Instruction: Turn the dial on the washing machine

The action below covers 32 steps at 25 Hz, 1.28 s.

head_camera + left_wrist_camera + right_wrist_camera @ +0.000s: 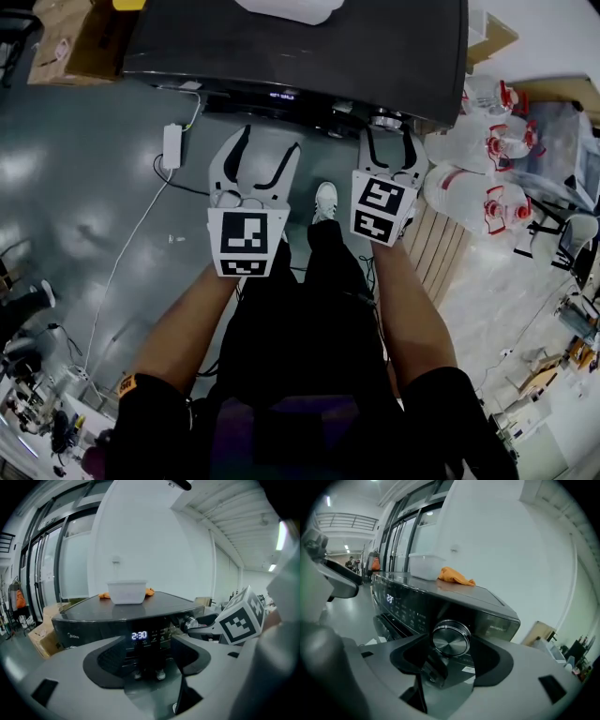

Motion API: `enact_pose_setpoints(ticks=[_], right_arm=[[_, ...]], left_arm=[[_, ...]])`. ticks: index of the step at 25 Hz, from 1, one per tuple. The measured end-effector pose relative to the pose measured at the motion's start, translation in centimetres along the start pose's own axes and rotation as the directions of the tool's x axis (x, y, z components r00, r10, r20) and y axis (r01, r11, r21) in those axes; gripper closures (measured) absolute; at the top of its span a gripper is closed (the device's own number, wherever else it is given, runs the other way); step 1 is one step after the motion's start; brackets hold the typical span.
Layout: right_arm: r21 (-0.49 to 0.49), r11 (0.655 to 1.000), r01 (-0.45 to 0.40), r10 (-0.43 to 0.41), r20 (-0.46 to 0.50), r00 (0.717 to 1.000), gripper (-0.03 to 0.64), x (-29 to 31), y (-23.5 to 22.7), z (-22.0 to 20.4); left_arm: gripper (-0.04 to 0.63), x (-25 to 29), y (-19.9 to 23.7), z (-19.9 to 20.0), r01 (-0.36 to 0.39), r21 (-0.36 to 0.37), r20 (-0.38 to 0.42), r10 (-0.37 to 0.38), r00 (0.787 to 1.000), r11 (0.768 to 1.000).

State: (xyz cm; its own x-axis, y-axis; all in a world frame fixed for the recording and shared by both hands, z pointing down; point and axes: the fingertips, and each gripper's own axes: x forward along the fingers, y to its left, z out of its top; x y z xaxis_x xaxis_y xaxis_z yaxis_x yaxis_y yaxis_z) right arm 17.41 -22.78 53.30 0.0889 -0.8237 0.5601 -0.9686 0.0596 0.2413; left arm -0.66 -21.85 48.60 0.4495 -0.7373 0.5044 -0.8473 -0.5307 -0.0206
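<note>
Person stands facing the washing machine [309, 47], a gripper in each hand, both aimed at its front panel. R gripper [388, 133] is at the panel's right end w/ the dial [451, 639] between its jaws. The jaws stand wide & the pads sit against the dial's rim on either side, so it has hold of the knob (silver, round, face toward the camera in the right gripper view). L gripper [270, 141] is just beside it to the left, short of the panel, jaws apart w/ nothing between them. Through that gap the lit display [139, 635] reads 2:30. On top of the machine sits a white tub [126, 591] w/ an orange cloth [456, 576] next to it. On the floor left of the machine lies a white power brick [172, 145] w/ its cable
</note>
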Motion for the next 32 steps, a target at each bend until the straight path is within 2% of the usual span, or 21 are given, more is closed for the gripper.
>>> enact_pose_setpoints(ticks=[4,7,9,12,15,17,19,22,24,28,30,32], right_arm=[[0.043,0.999,0.001,-0.001,-0.014,1.000,0.339,0.4,-0.3,-0.3],[0.166,0.985,-0.043,0.043,0.006,0.999,0.344,0.4,-0.6,-0.4],[0.271,0.958,-0.090,0.086,0.025,0.996,0.344,0.4,-0.8,-0.5],[0.406,0.899,-0.164,0.154,0.058,0.986,0.342,0.5,-0.9,-0.6],[0.450,0.870,-0.202,0.185,0.080,0.979,0.342,0.4,-1.0,-0.5],[0.435,0.878,-0.199,0.184,0.077,0.980,0.341,0.4,-1.0,-0.5],[0.387,0.905,-0.177,0.166,0.060,0.984,0.339,0.5,-1.0,-0.5],[0.244,0.964,-0.106,0.102,0.032,0.994,0.333,0.2,-1.0,-0.2],[0.128,0.990,-0.059,0.056,0.026,0.998,0.330,-0.1,-0.8,0.3],[-0.022,1.000,-0.017,0.017,0.022,1.000,0.330,-0.3,0.1,0.9],[-0.039,0.999,-0.002,0.002,0.011,1.000,0.331,-0.1,0.1,0.7],[-0.014,1.000,0.002,-0.002,0.002,1.000,0.344,0.0,0.0,0.6]], left_arm=[[0.307,0.1,0.0,-0.2,-0.003,-0.002,-0.004,0.003,1.000,1.000],[0.307,0.0,0.1,-0.2,0.001,-0.004,-0.003,-0.001,1.000,1.000],[0.307,0.1,0.0,-0.2,0.004,-0.007,-0.001,-0.004,1.000,1.000],[0.307,0.3,0.0,-0.1,0.010,-0.006,0.001,-0.010,1.000,1.000],[0.307,0.4,-0.1,0.0,0.014,-0.004,0.002,-0.014,1.000,1.000],[0.307,0.4,-0.3,0.1,0.017,-0.003,0.003,-0.017,1.000,1.000],[0.307,0.4,-0.4,0.3,0.018,0.000,0.006,-0.018,1.000,1.000],[0.307,0.3,-0.4,0.5,0.016,0.001,0.013,-0.016,1.000,1.000],[0.307,0.2,-0.3,0.6,0.012,0.000,0.015,-0.012,1.000,1.000],[0.307,0.0,-0.1,0.4,0.005,-0.004,0.012,-0.005,1.000,1.000],[0.307,-0.1,-0.1,0.2,0.003,-0.006,0.010,-0.003,1.000,1.000],[0.307,-0.2,0.1,0.1,0.002,-0.007,0.008,-0.002,1.000,1.000]])
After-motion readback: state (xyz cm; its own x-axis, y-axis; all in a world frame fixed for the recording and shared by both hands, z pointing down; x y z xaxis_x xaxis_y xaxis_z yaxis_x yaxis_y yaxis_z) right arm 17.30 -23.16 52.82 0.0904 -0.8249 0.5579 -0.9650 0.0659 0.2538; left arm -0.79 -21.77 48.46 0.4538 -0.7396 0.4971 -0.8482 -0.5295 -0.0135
